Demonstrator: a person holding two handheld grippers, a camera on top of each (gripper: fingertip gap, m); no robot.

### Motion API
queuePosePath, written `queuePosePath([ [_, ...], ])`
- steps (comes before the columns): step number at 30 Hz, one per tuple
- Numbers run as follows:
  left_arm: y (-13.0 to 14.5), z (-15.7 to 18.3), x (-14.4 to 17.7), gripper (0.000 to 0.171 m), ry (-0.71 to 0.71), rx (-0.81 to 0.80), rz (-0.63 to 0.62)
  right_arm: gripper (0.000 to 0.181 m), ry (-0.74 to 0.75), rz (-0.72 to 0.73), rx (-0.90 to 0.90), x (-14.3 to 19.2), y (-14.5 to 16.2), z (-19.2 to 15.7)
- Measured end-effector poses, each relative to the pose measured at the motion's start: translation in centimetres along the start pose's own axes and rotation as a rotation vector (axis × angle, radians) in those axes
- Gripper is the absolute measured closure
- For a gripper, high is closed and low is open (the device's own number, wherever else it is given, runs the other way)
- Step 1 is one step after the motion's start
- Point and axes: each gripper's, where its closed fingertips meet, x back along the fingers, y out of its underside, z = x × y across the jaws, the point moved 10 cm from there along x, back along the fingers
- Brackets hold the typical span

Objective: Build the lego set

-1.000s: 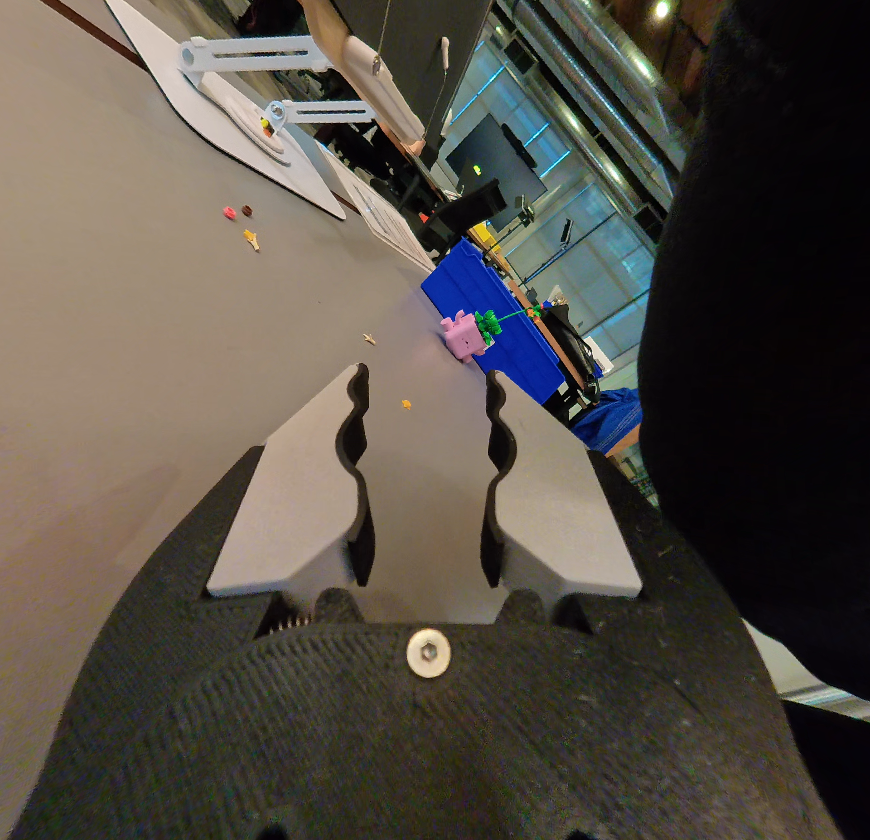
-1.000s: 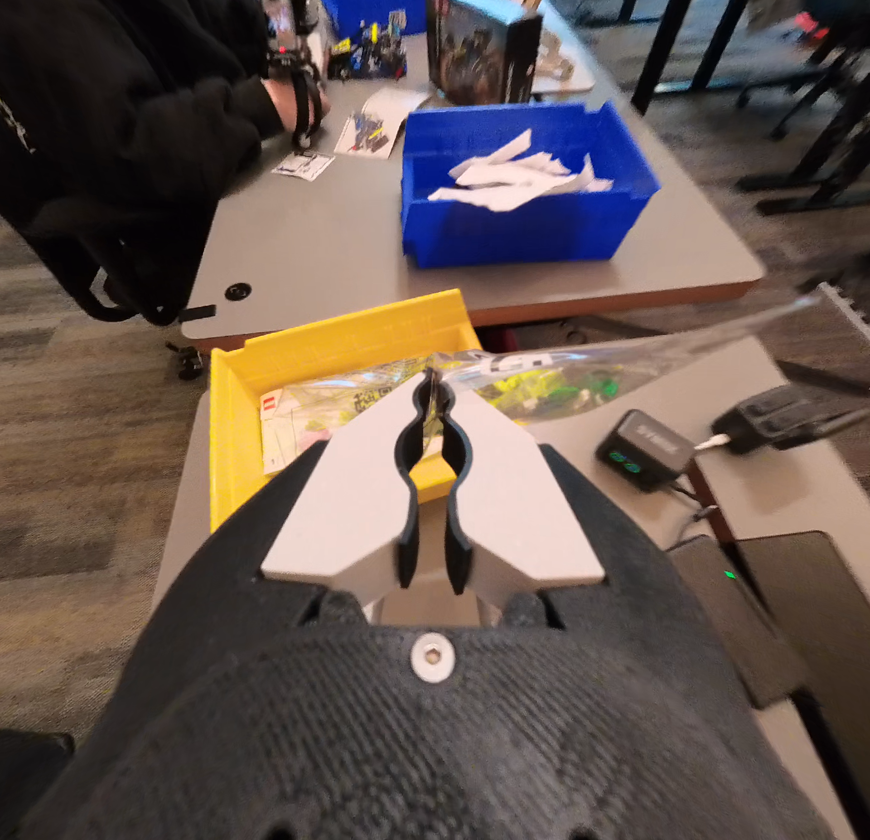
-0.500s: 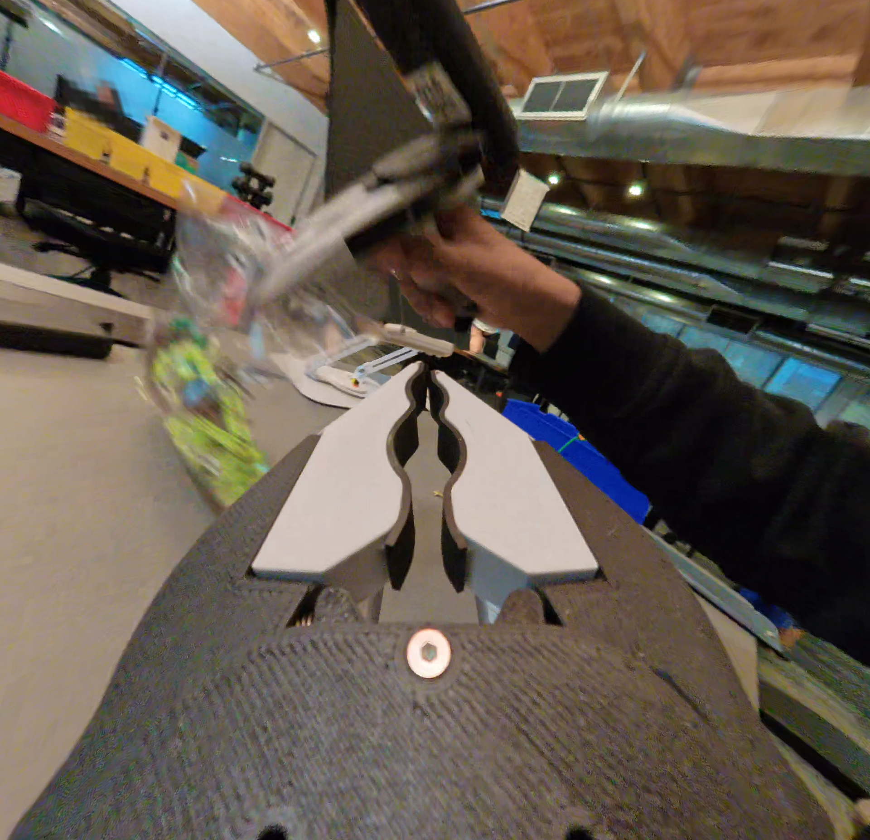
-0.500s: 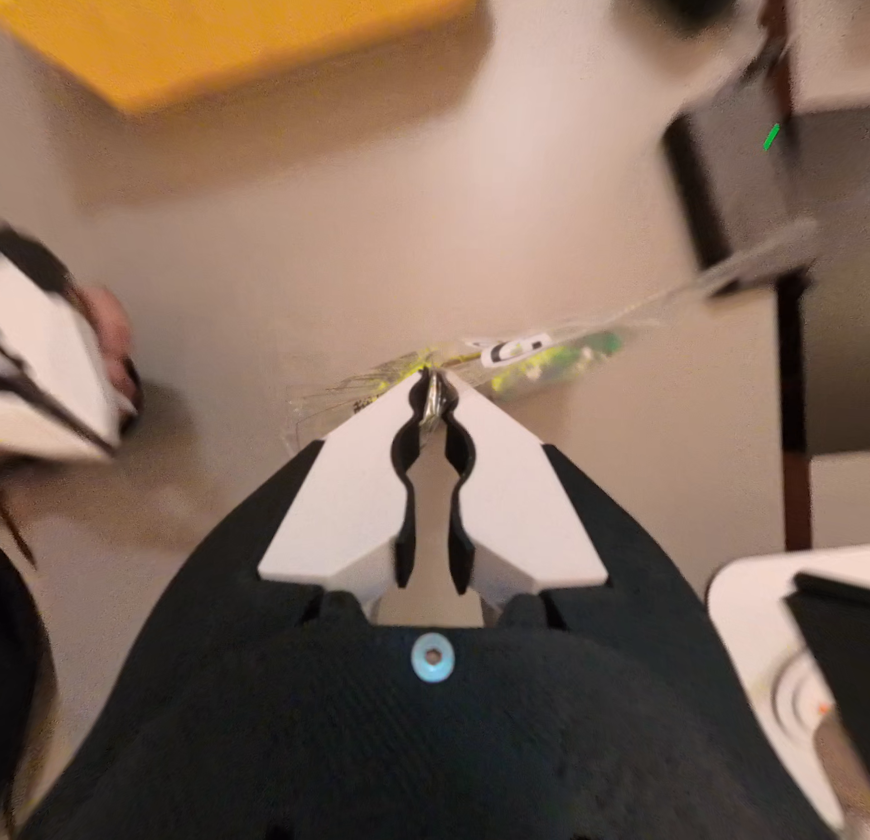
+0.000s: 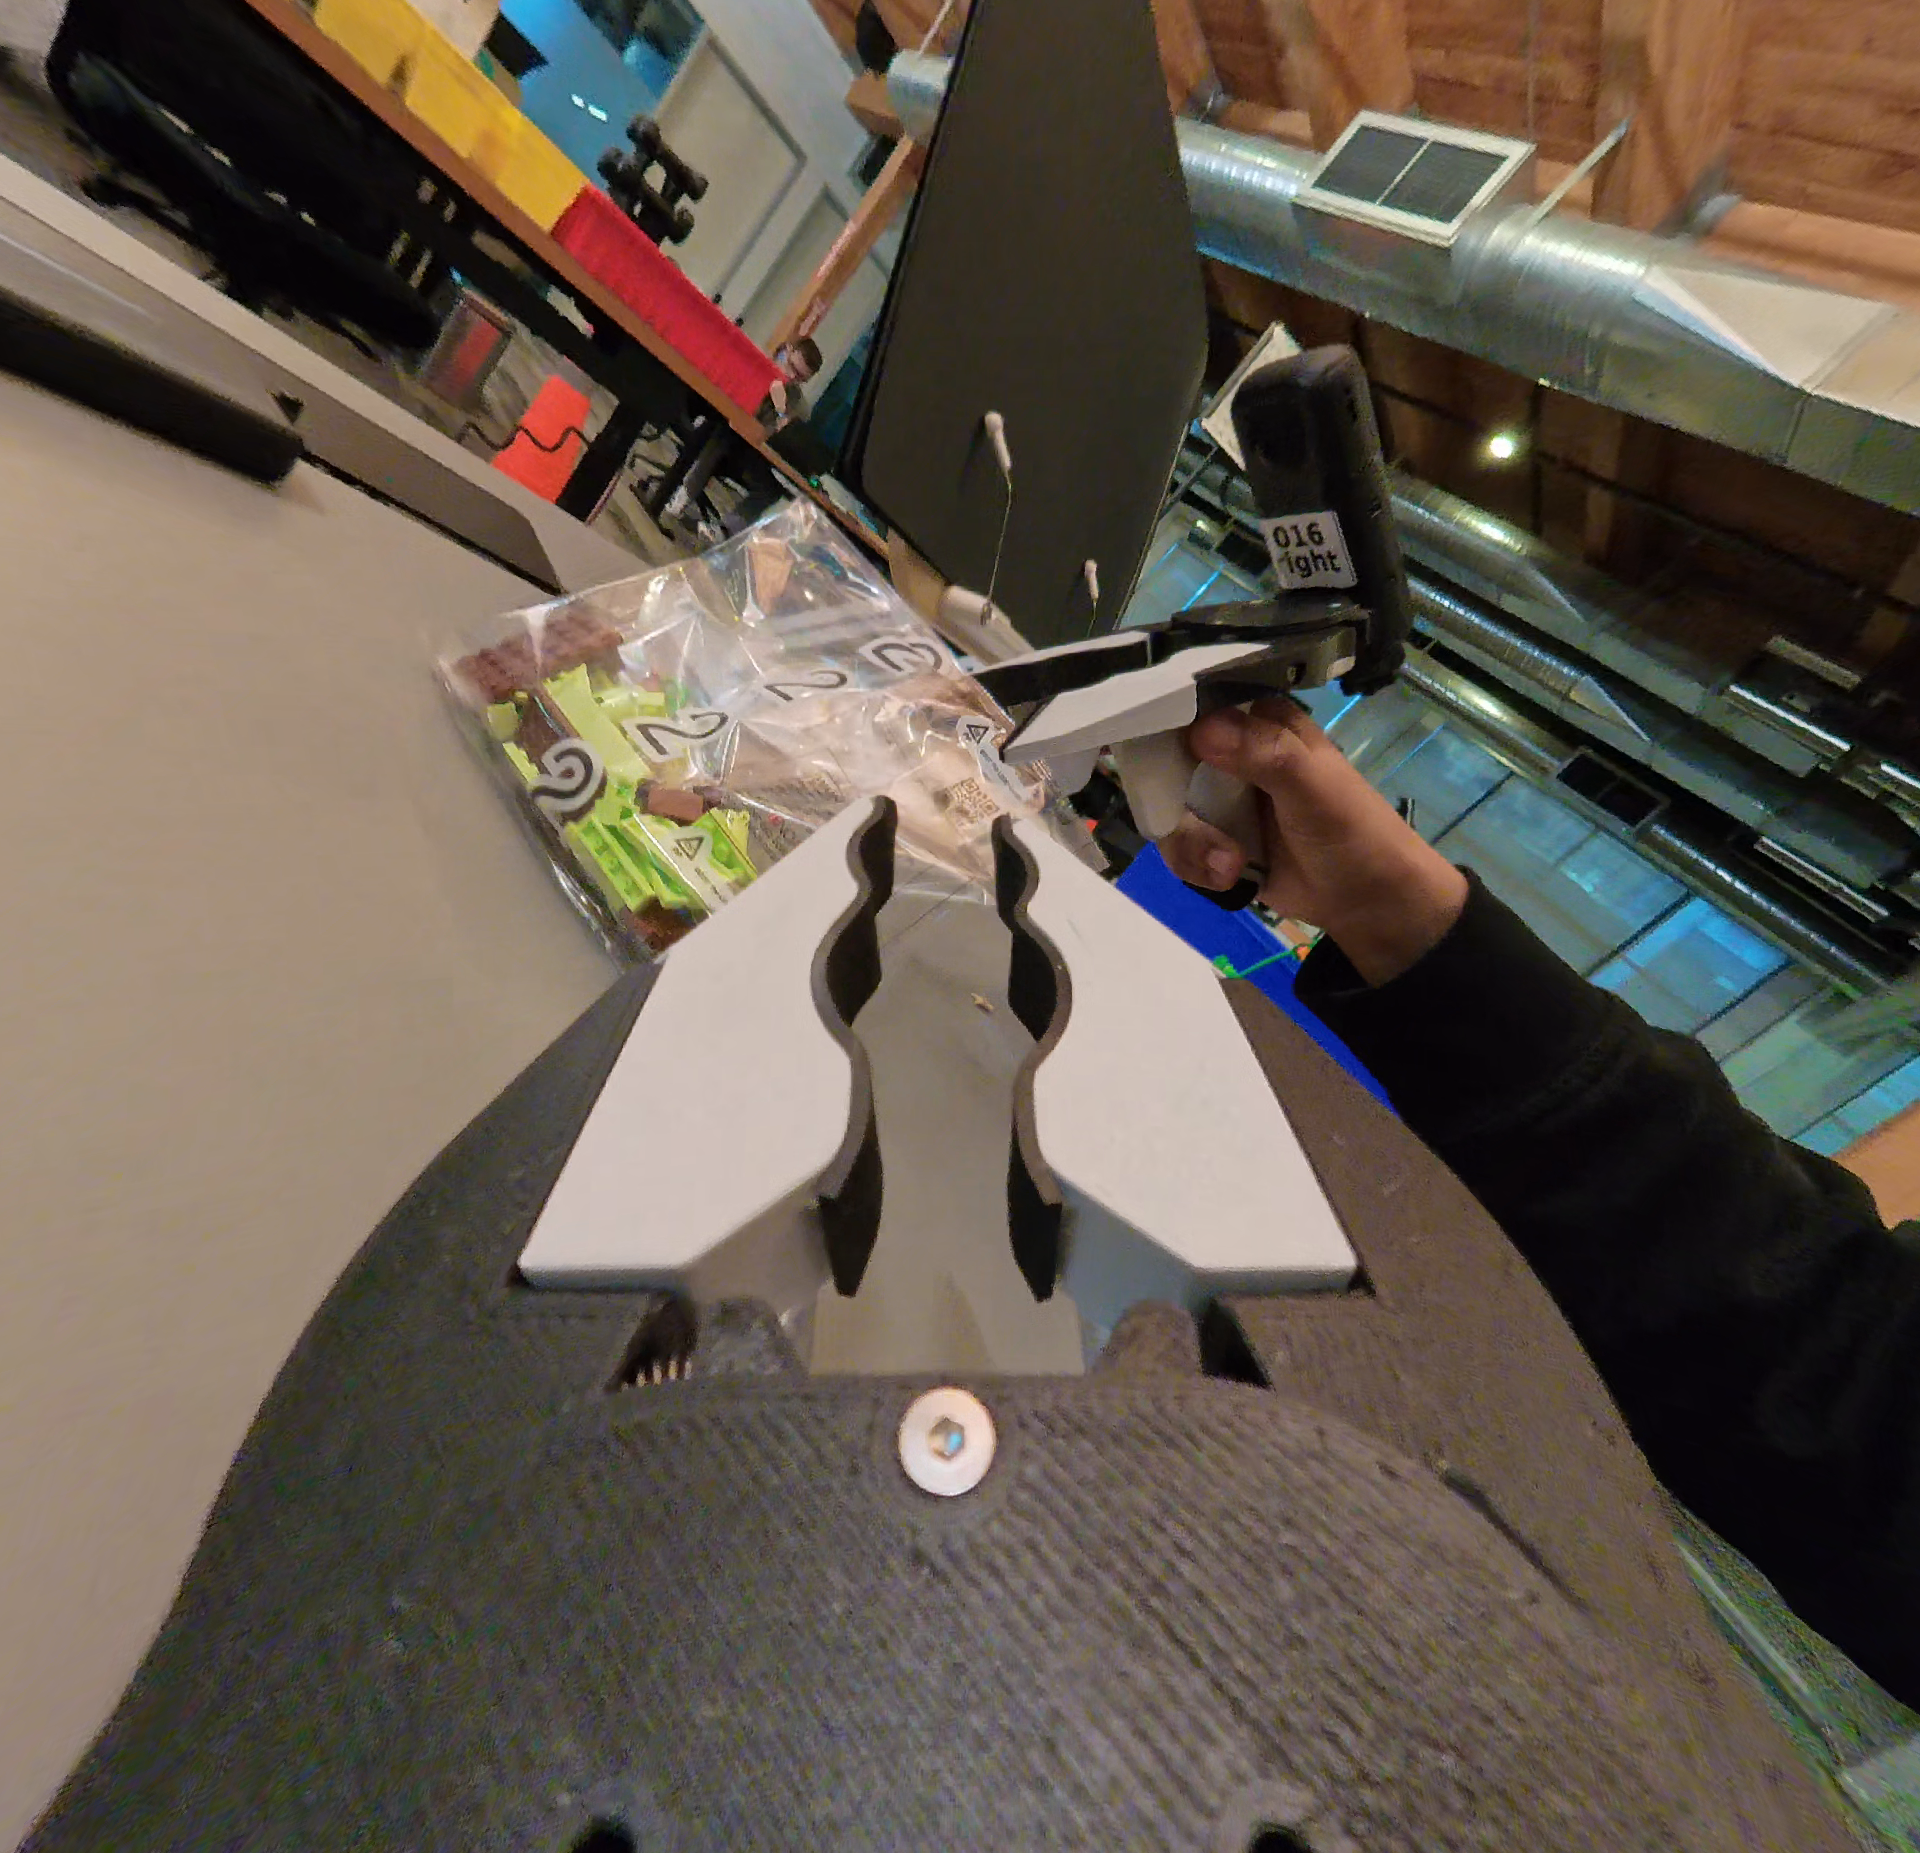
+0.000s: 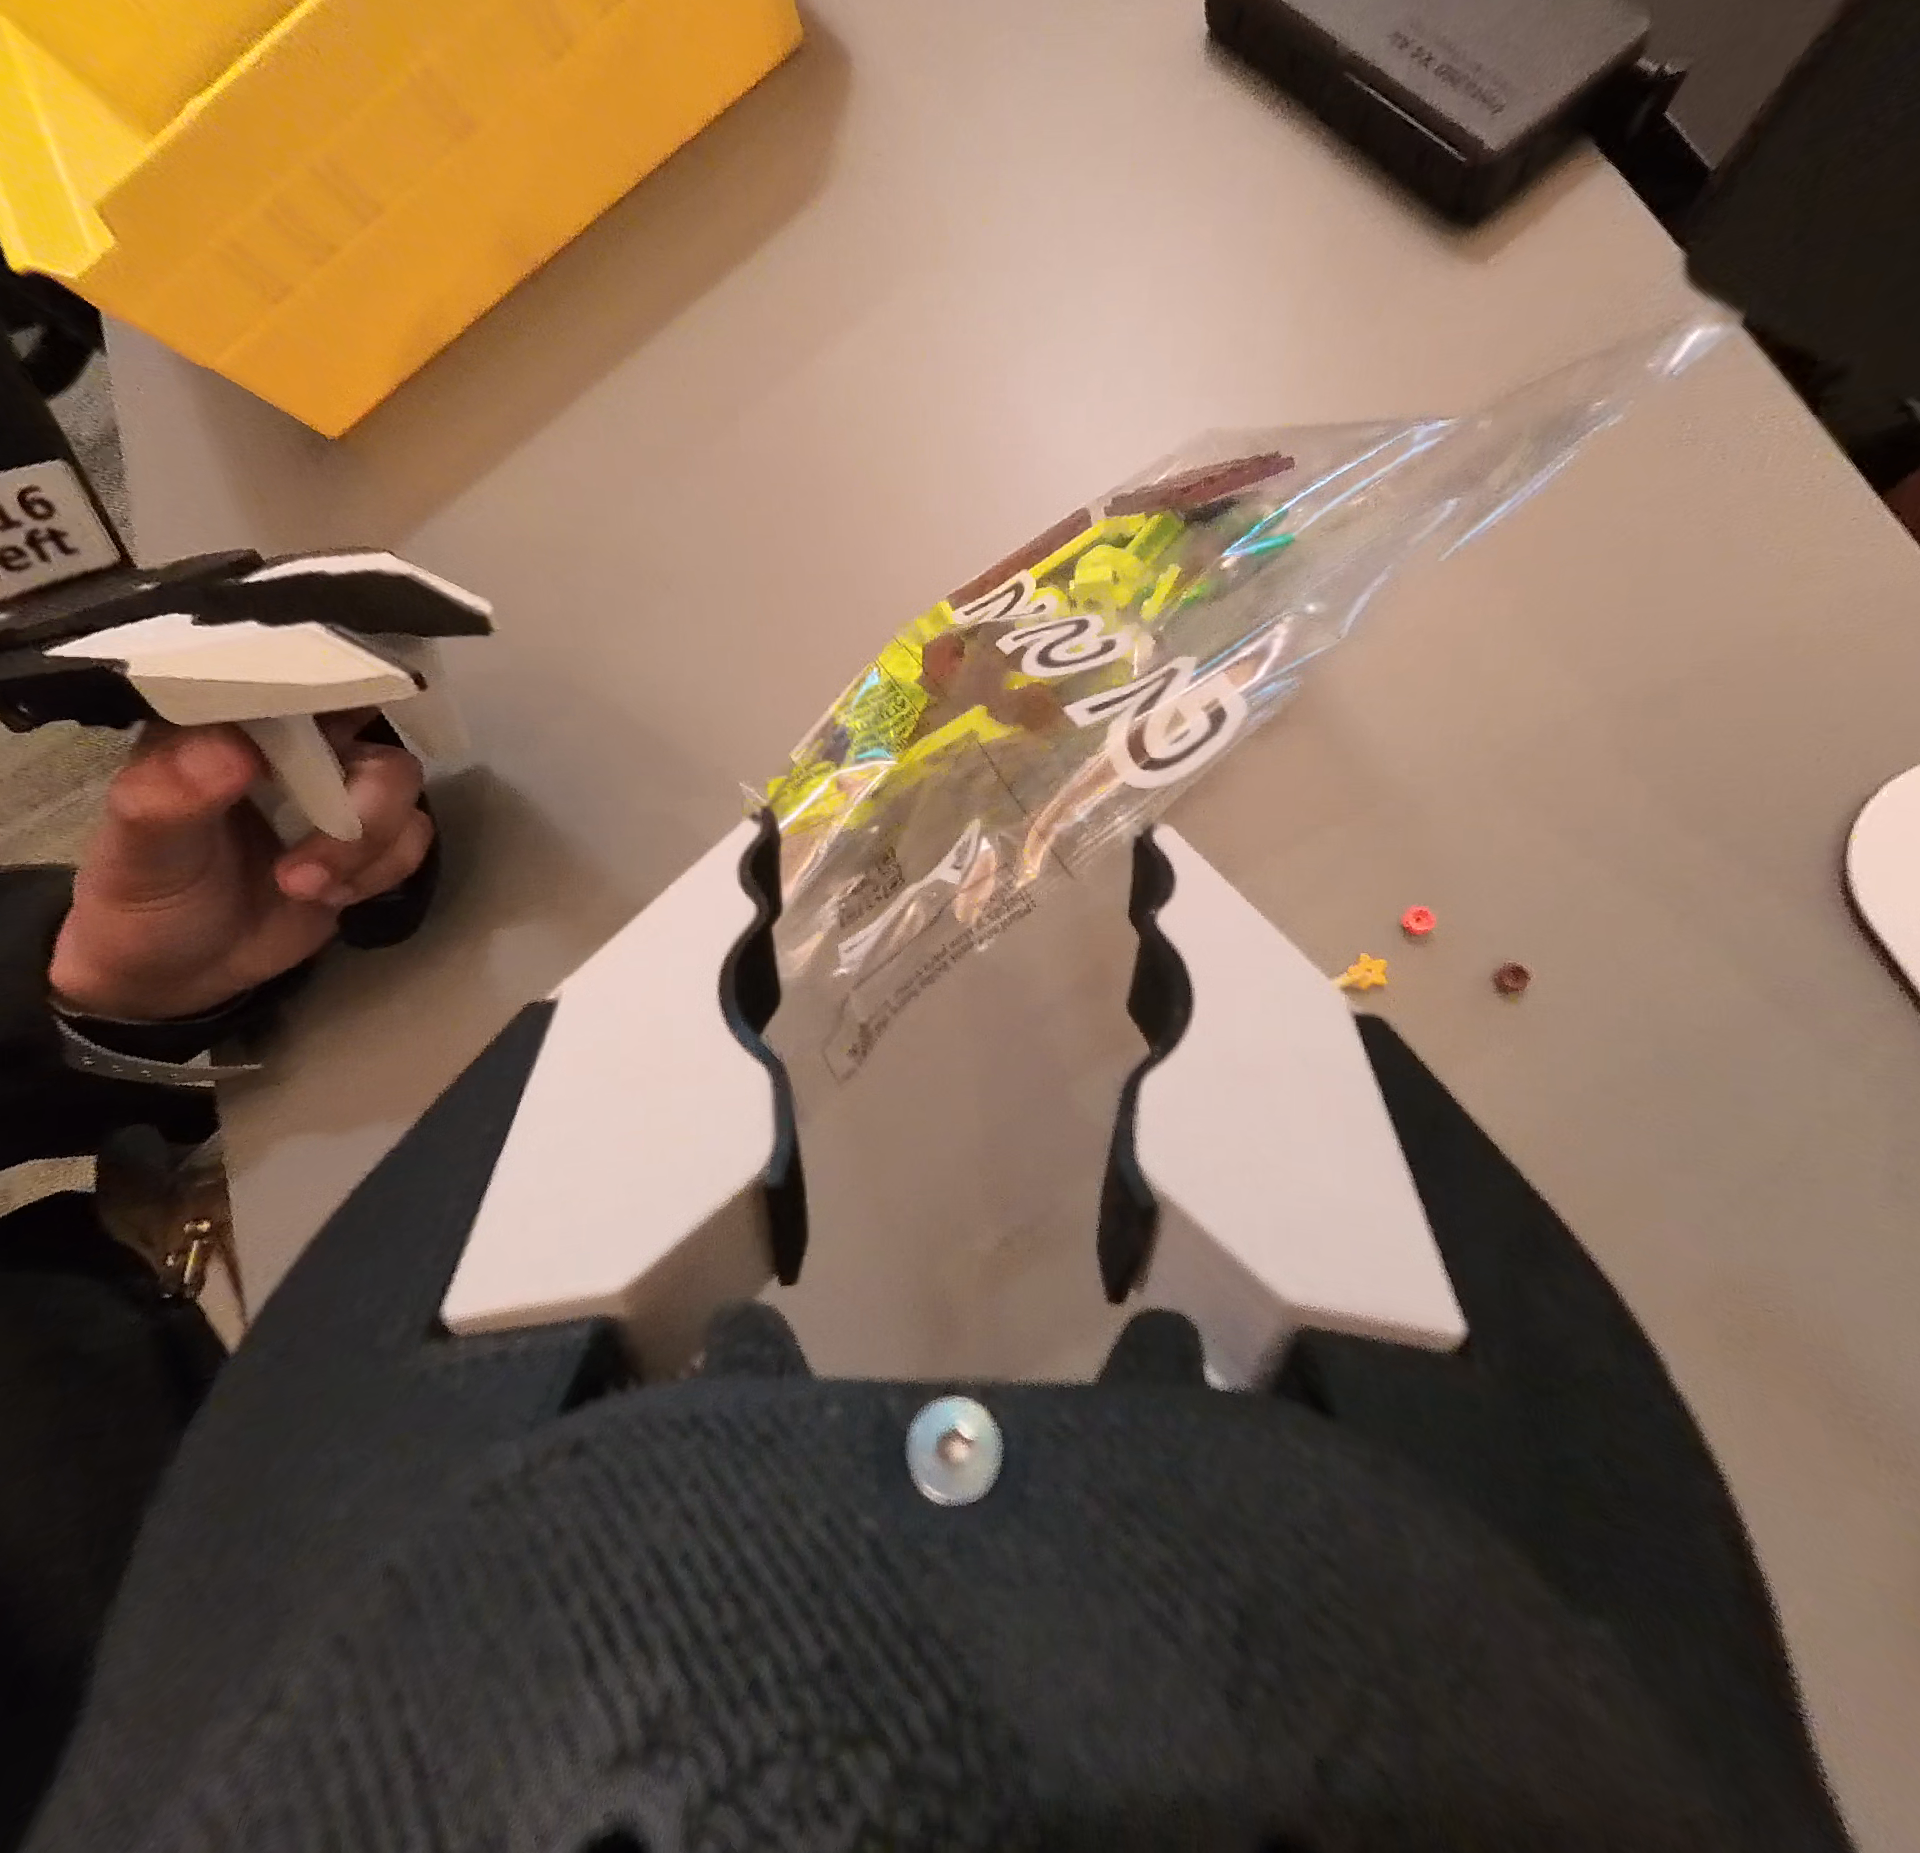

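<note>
A clear plastic bag [image 6: 1091,681] of lime green and brown Lego pieces rests on the grey table [image 6: 727,432]. My right gripper [image 6: 954,842] is open wide. The bag's near edge lies between its fingertips [image 6: 764,847], and neither pad presses on it. In the left wrist view the bag [image 5: 727,723] lies just beyond my left gripper [image 5: 940,827], which is slightly open and empty. The right gripper [image 5: 1013,723] shows there at the bag's far edge, held by a hand. The left gripper [image 6: 452,650] shows in the right wrist view, well left of the bag.
A yellow bin [image 6: 416,141] stands at the table's far left and a black box [image 6: 1423,68] at the far right. Small red [image 6: 1416,920], yellow [image 6: 1369,969] and brown [image 6: 1512,977] pieces lie loose near a white base [image 6: 1891,889]. A blue bin [image 5: 1195,920] stands behind. From my right tips it is roughly 20 cm to the white base [image 6: 1891,889]; from my left, 35 cm.
My right gripper carried the bag, pinched, from the yellow bin over the table, then opened and let it go. My left gripper swung towards the bag, shut on nothing, then opened slightly.
</note>
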Motion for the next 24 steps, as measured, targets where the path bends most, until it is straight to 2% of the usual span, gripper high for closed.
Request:
queuePosePath([
  [2,0.3,0.0,-0.3,0.151,-0.009,-0.002,-0.023,0.12,0.011,0.007,-0.01,-0.2,0.3,0.0],
  [5,0.7,0.0,-0.5,0.149,-0.006,0.005,-0.036,0.141,0.024,0.022,-0.047,-1.0,-0.2,0.1],
  [6,0.7,0.0,-0.5,0.148,-0.006,0.008,-0.039,0.164,-0.002,0.032,-0.05,-1.3,-0.6,-0.2],
  [8,0.8,0.0,-0.6,0.143,-0.015,0.006,-0.047,0.168,-0.052,0.068,-0.05,-1.9,-1.8,-1.1],
  [11,0.6,-0.2,-0.6,0.12,-0.092,-0.03,-0.047,0.158,-0.105,0.078,0.006,-3.2,-3.8,-3.1],
  [13,0.5,-0.3,-0.8,0.084,-0.152,-0.064,-0.045,0.15,-0.091,0.055,0.072,-4.0,-4.8,-4.3],
  [15,0.6,-0.6,-1.0,0.071,-0.194,-0.097,-0.101,0.144,-0.065,0.035,0.123,-4.6,-5.4,-5.1],
  [18,0.7,-0.9,-1.4,0.069,-0.199,-0.09,-0.144,0.134,-0.135,0.043,0.124,-5.1,-5.8,-6.0],
  [20,0.6,-1.0,-1.4,0.071,-0.198,-0.083,-0.142,0.118,-0.274,0.043,0.092,-5.4,-5.6,-6.8],
  [22,0.6,-1.1,-1.4,0.074,-0.194,-0.072,-0.144,0.111,-0.429,0.0,0.077,-5.7,-4.9,-8.0],
  [24,0.6,-1.2,-1.4,0.081,-0.193,-0.057,-0.144,0.112,-0.412,-0.018,0.106,-5.6,-4.2,-8.8],
])
